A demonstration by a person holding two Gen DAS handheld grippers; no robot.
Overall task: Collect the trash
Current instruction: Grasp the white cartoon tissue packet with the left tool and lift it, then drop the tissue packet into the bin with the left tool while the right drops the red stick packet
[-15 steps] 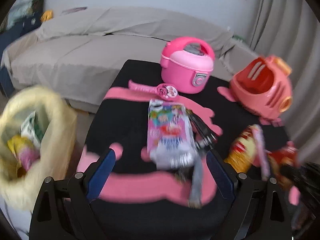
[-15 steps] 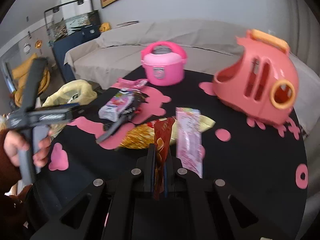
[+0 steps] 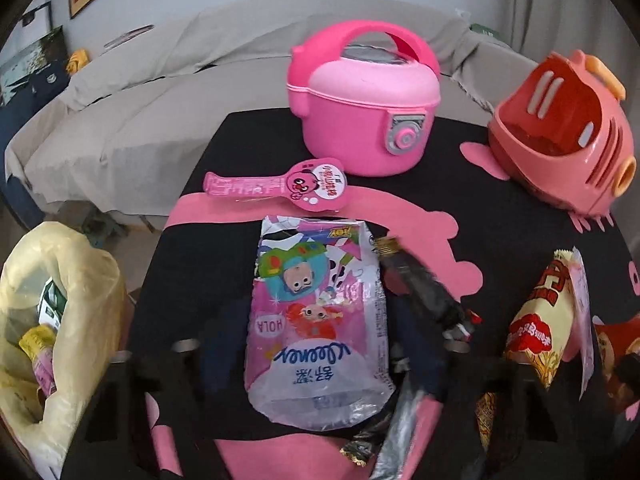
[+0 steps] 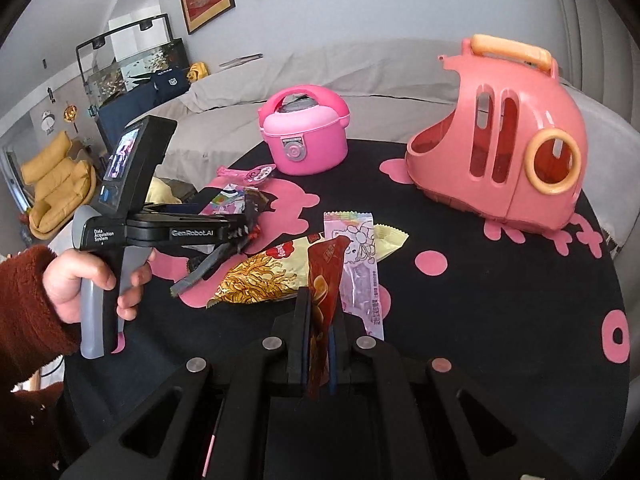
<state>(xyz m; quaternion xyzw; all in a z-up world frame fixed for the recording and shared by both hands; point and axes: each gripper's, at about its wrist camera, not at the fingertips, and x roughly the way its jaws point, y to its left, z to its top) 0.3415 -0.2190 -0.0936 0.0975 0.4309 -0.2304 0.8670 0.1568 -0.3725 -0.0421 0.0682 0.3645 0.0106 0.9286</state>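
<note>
A pink and white wipes packet (image 3: 316, 320) lies flat on the black table (image 3: 500, 220). My left gripper (image 3: 320, 344) straddles it. Its blurred dark fingers (image 3: 224, 340) are closing on the packet's two long edges, without a clear press. The right wrist view shows that left gripper (image 4: 244, 220), held by a hand in a rust-red sleeve, over the same packet (image 4: 224, 202). My right gripper (image 4: 320, 320) is shut on a red snack wrapper (image 4: 324, 272), held upright. A yellow trash bag (image 3: 80, 280) with wrappers inside hangs at the table's left edge.
More wrappers lie around: a black one (image 3: 424, 288), a yellow noodle packet (image 4: 260, 276), a clear pink sachet (image 4: 360, 264) and a pink spoon-shaped pack (image 3: 280, 188). A pink toy rice cooker (image 3: 360, 108) and a coral toy carrier (image 3: 560, 132) stand at the back. A covered sofa lies beyond.
My left gripper has moved in over the wipes packet and its jaws have narrowed around it. The right gripper still holds the red wrapper in about the same place.
</note>
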